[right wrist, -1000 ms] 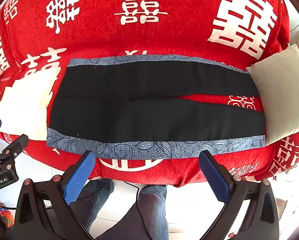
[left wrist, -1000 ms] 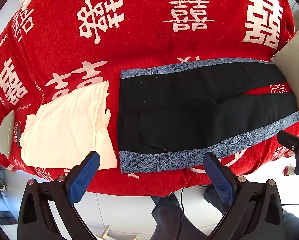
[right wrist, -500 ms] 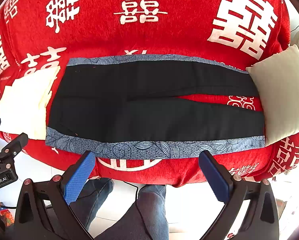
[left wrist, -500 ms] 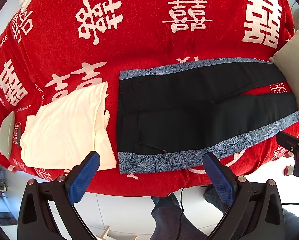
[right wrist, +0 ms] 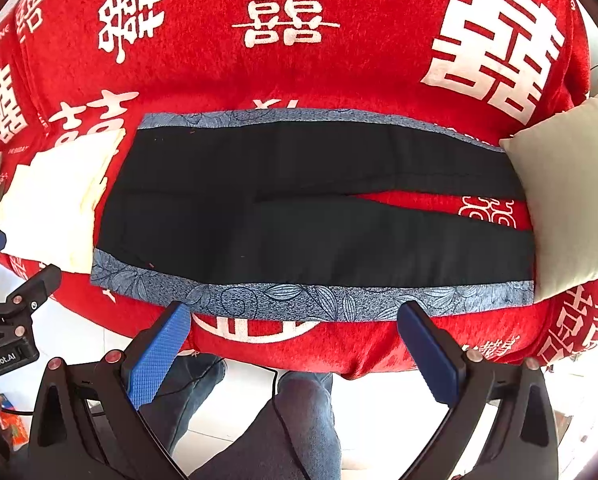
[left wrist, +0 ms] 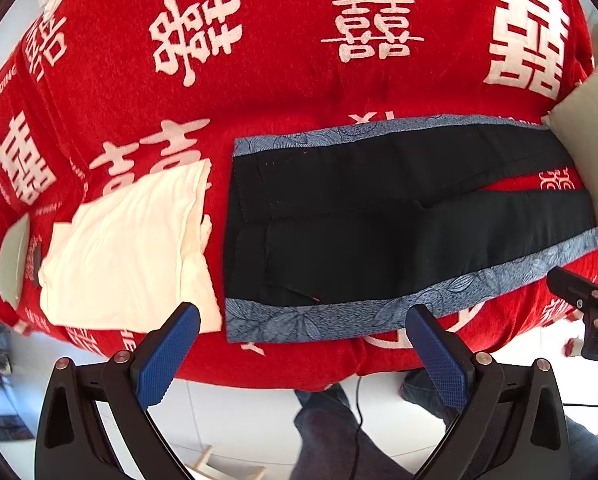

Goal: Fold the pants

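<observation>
Black pants (left wrist: 379,216) with blue patterned side stripes lie flat on the red cover, waistband to the left, legs to the right; they also show in the right wrist view (right wrist: 299,208). My left gripper (left wrist: 303,320) is open and empty, held above the near blue stripe by the waistband corner. My right gripper (right wrist: 295,316) is open and empty, above the near stripe at mid leg. Each gripper shows at the edge of the other's view.
A folded cream garment (left wrist: 131,248) lies left of the waistband. A pale cushion (right wrist: 567,200) sits over the leg ends at the right. The red cover (left wrist: 299,80) with white characters drops off at the near edge; a person's jeans (right wrist: 299,420) stand below.
Both grippers have crept slightly forward toward the near stripe of the pants. Nothing was gripped; the pants have not moved.
</observation>
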Available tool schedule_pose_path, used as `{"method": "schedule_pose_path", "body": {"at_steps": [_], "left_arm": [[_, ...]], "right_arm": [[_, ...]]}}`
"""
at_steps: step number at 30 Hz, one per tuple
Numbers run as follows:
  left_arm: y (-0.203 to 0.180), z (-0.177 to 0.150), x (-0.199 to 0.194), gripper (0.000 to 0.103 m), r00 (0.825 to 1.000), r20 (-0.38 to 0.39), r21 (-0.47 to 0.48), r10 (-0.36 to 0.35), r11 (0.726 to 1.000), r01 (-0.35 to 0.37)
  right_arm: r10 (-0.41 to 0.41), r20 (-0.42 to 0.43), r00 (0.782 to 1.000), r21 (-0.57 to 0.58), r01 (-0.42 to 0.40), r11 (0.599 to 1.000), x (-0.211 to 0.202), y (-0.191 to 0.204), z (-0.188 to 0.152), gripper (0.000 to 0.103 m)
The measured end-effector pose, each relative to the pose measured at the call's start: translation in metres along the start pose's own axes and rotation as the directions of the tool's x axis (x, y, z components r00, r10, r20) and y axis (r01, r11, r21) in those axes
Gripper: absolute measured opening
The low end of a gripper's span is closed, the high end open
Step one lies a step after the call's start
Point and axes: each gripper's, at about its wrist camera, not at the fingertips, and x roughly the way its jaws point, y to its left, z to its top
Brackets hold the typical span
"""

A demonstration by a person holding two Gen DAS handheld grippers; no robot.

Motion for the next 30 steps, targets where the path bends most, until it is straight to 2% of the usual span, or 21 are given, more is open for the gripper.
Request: {"method": "schedule_pose_path", "body": {"at_steps": [3,8,14,21,30], "left_arm": [[-0.002,0.0,0.0,0.103,1.0,-0.019,-0.068,-0.012,0.998,0.01],[-0.012,-0.004,-0.006,0.103,1.0,-0.017,-0.152,0.011,0.988,-0.013],[-0.026,-0.015,-0.001,0.103,0.998,-0.058,-0.222,0.003,0.975,-0.016],[-0.03,-0.016,0.02,0.103,0.998,-0.05,-0.162,-0.024,0.987,0.016],[-0.02,-0.02,0.076,0.103,0.996,-0.067,-0.068,-0.061,0.996,0.056]], "right_arm": [[0.018,-0.011,1.0,-0.002,-0.018,1.0,0.003,-0.009,0.0,0.103],[0.032,-0.032,0.999,-0.05,-0.034,0.998,0.006,-0.025,0.001,0.103],[0.01,-0.067,0.998,-0.107,-0.017,0.994,0.019,-0.038,-0.001,0.103],[0.0,-0.083,0.997,-0.054,-0.005,0.999,0.042,-0.042,-0.001,0.103],[-0.056,-0.105,0.993,0.007,0.057,0.998,0.088,-0.023,-0.005,0.103]]}}
